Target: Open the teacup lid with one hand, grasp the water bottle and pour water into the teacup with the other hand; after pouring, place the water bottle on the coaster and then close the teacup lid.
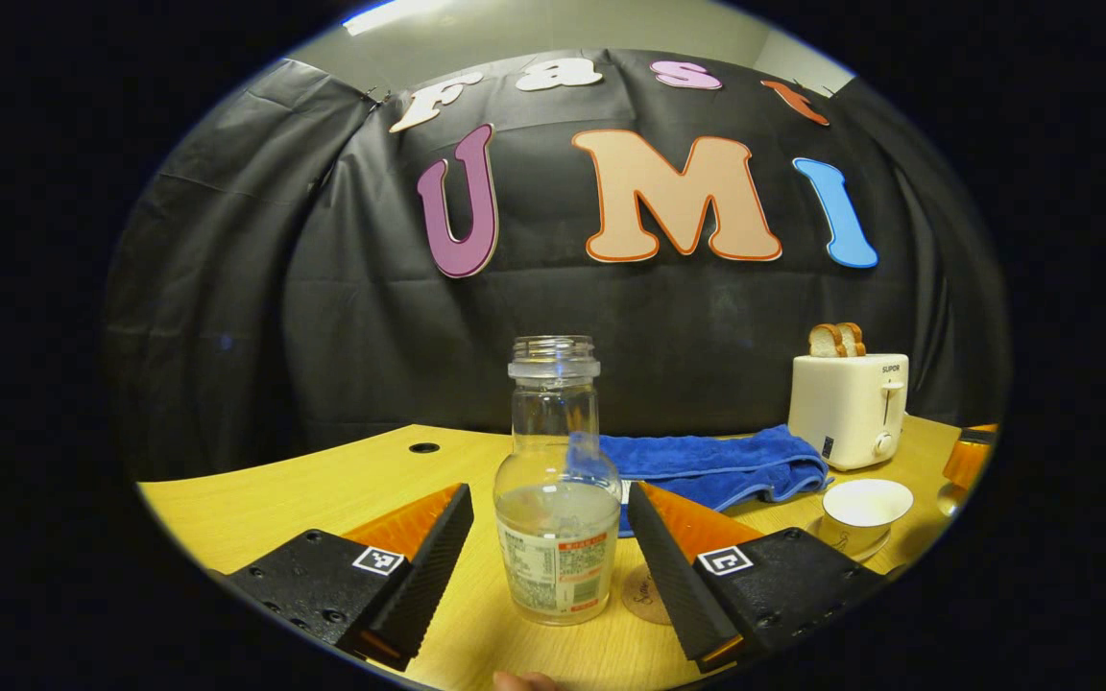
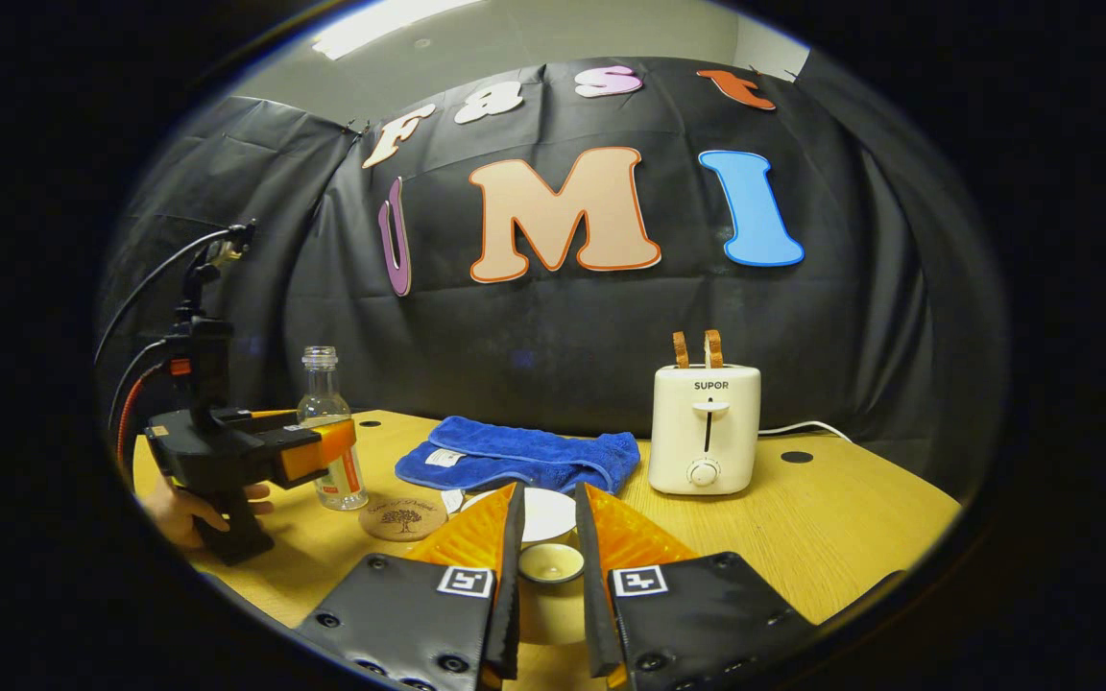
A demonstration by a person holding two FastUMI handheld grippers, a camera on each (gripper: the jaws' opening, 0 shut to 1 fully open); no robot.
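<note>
Jaws on the left gripper point(image 1: 548, 491) are sitting wide apart, flanking the water bottle point(image 1: 556, 499) at near left without gripping it, and the coaster point(image 1: 644, 595) is lying just right of it. Further right the teacup point(image 1: 851, 533) is standing open, with the right gripper point(image 2: 547, 491) seemingly clamping the lid point(image 2: 553, 563) by its knob. Lid-off is looking done; grasping, pouring, parking the bottle and re-lidding are all pending.

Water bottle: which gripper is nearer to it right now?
Left. The left gripper straddles the water bottle, fingers open either side. The right gripper holds the teacup lid, off beyond the coaster.
</note>
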